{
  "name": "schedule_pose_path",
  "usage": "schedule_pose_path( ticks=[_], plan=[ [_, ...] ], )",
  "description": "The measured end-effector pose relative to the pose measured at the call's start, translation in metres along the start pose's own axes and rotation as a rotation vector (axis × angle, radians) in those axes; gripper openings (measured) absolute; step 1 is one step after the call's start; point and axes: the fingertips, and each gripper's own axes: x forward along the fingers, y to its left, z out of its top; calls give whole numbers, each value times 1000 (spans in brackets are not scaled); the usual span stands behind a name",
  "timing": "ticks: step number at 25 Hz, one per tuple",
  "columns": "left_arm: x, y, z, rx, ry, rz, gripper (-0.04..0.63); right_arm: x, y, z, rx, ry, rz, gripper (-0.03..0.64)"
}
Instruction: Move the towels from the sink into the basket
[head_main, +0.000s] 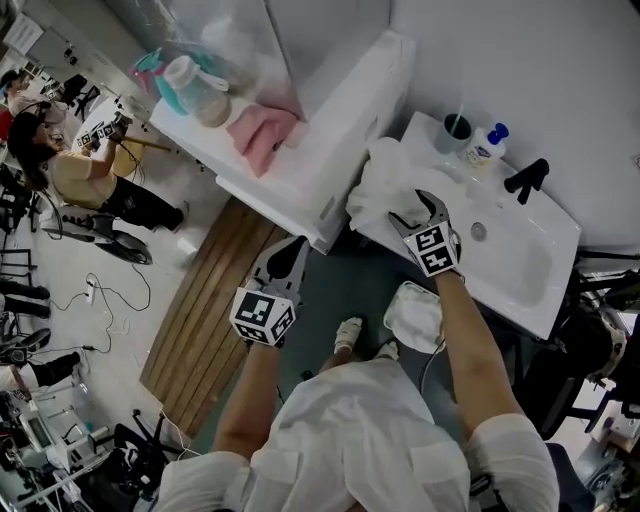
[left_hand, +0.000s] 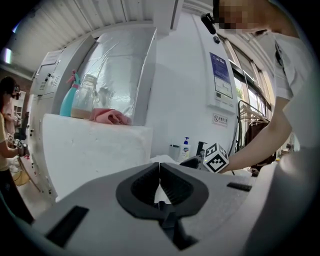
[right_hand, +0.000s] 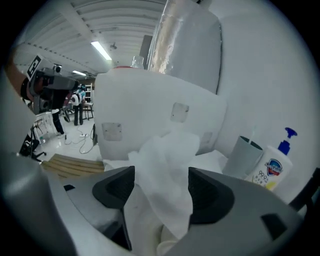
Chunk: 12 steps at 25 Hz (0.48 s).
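Note:
A heap of white towels (head_main: 383, 182) lies on the left end of the white sink (head_main: 525, 290). My right gripper (head_main: 411, 208) is down over the heap, open. In the right gripper view a peak of towel (right_hand: 167, 160) stands up between its wide-spread jaws (right_hand: 161, 181), and the pads do not squeeze it. My left gripper (head_main: 294, 245) hangs in the air left of the sink, over the floor; its jaws (left_hand: 159, 166) are shut with nothing between them. A small basket (head_main: 413, 316) with white cloth in it sits on the floor below the sink's front edge.
A white appliance (head_main: 335, 130) stands against the sink's left side, with a pink cloth (head_main: 262, 135), a jar (head_main: 197, 90) and a spray bottle on top. A cup (head_main: 456, 130), soap bottle (head_main: 485, 147) and black tap (head_main: 527, 178) line the sink's back. Wooden mat (head_main: 205, 300) lies at left.

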Motion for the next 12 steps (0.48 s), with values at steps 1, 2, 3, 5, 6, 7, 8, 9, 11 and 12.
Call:
schedule_pose_path(
  ticks=[1,2,3,5,6,7,8,9,11,12],
  plan=[
    [0,1,-1,-1,2,1,9,5,-1,0,-27,17,-4,324],
    [0,2,-1,-2,4,3,9,10,-1,1,-51,32,-5,326],
    [0,3,-2,-2,7,5,9,16,1,2,-74,46,0,328],
    [0,6,-3,-2,15,6,9,26,5,1,-118,76,14,330],
    [1,7,-4,-3,18,6,9,31,7,0,-136,90,21,330],
    [1,7,-5,-4,22,5,9,35,8,-1,-147,103,30,330],
    [2,7,-6,-5,24,5,9,38,10,-3,-151,112,40,330],
    [2,8,-7,-6,27,6,9,41,13,-6,-146,118,51,329],
    [2,9,-8,-9,30,9,9,45,15,-8,-123,119,67,328],
    [2,10,-8,-11,29,10,9,46,15,-8,-114,116,72,328]
  ],
)
